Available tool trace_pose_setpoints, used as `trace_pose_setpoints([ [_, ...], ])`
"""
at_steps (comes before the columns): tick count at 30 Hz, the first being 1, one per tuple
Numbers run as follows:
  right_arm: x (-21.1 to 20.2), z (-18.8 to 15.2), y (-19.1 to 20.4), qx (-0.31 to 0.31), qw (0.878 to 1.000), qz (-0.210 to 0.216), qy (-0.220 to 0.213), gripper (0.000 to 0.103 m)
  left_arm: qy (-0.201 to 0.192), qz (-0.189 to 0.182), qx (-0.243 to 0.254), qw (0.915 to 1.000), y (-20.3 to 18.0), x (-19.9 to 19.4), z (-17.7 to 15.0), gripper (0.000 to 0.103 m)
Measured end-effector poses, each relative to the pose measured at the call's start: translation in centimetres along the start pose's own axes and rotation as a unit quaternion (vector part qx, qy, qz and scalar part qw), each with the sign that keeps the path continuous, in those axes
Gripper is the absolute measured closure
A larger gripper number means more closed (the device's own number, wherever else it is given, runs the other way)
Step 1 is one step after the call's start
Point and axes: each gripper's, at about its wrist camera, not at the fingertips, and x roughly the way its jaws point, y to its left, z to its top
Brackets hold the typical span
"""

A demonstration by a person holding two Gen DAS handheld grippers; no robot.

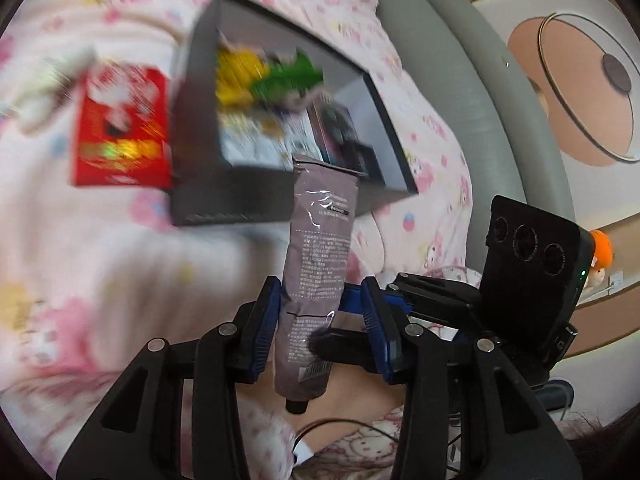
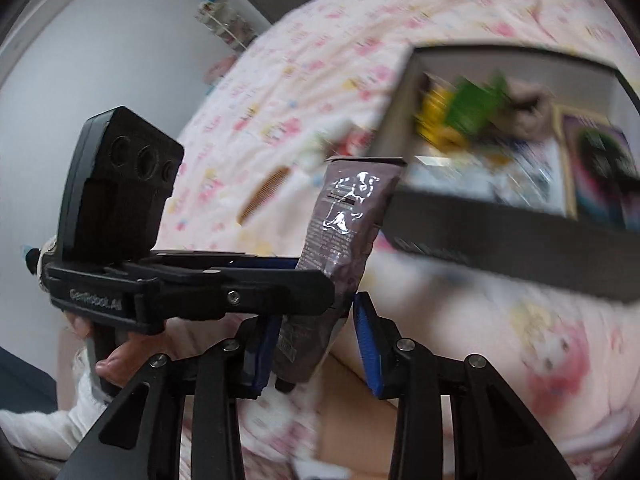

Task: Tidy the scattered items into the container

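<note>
A grey-brown tube (image 1: pixel 320 240) hangs cap down over the bed, just short of the dark box (image 1: pixel 232 196). My left gripper (image 1: pixel 320 284) is shut on its lower half. My right gripper (image 2: pixel 316 308) crosses it at a right angle and is shut on the same tube (image 2: pixel 348 220), left pad flat against it, right pad touching at its tip. Its fingers lie across the tube in the left wrist view. The open box (image 2: pixel 500 232) holds yellow and green packets, papers and a dark carton, all blurred.
A red packet (image 1: pixel 120 128) lies on the pink patterned bed cover (image 1: pixel 100 260), left of the box. A brown comb (image 2: pixel 264 192) lies further off. A grey padded headboard (image 1: pixel 460 100) borders the bed. A person's hand (image 2: pixel 120 360) holds the left gripper's handle.
</note>
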Motion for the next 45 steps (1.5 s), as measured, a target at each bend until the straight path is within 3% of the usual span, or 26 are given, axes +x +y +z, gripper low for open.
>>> trace_pose_setpoints([
  [2, -0.5, -0.7, -2.0, -0.001, 1.0, -0.007, 0.004, 0.071, 0.012, -0.006, 0.001, 0.9999, -0.1, 1.5, 0.1, 0.062],
  [5, -0.8, -0.9, -3.5, -0.007, 1.0, 0.01, 0.012, 0.074, 0.021, 0.036, 0.019, 0.999, -0.7, 3.1, 0.6, 0.062],
  [7, -0.6, -0.7, -4.1, -0.012, 1.0, 0.019, 0.01, 0.074, 0.028, 0.02, 0.017, 0.9993, -0.7, 3.7, 1.0, 0.062],
  [9, -0.1, -0.8, -4.6, -0.002, 1.0, 0.017, 0.011, 0.074, 0.029, 0.029, 0.014, 0.9991, -0.4, 4.3, 1.2, 0.062],
  [19, 1.2, -1.5, -6.9, 0.047, 0.998, -0.04, 0.024, 0.074, 0.029, 0.087, -0.014, 0.9957, 1.6, 5.0, 0.9, 0.062],
  [22, 0.7, -1.5, -7.1, 0.048, 0.996, -0.07, 0.006, 0.074, 0.04, 0.1, -0.034, 0.9936, 2.4, 5.4, 0.9, 0.062],
  [27, -0.4, -1.4, -9.2, 0.092, 0.992, -0.08, -0.017, 0.07, 0.04, 0.14, -0.038, 0.9887, 3.2, 4.9, 0.7, 0.062],
  [31, -0.5, -1.6, -9.9, 0.114, 0.991, -0.071, -0.007, 0.07, 0.071, 0.161, -0.038, 0.9837, 3.4, 6.1, 0.3, 0.055],
  [39, 1.0, -1.9, -9.3, 0.106, 0.991, -0.075, 0.021, 0.069, 0.089, 0.184, 0.0, 0.9789, 2.1, 7.2, -0.2, 0.045],
  [42, 1.7, -2.1, -9.1, 0.103, 0.991, -0.075, 0.041, 0.064, 0.083, 0.192, 0.009, 0.9778, 2.0, 6.9, -0.4, 0.05],
  [45, 1.9, -2.2, -8.8, 0.094, 0.992, -0.071, 0.042, 0.062, 0.083, 0.193, 0.026, 0.9773, 1.7, 6.9, -0.6, 0.065],
])
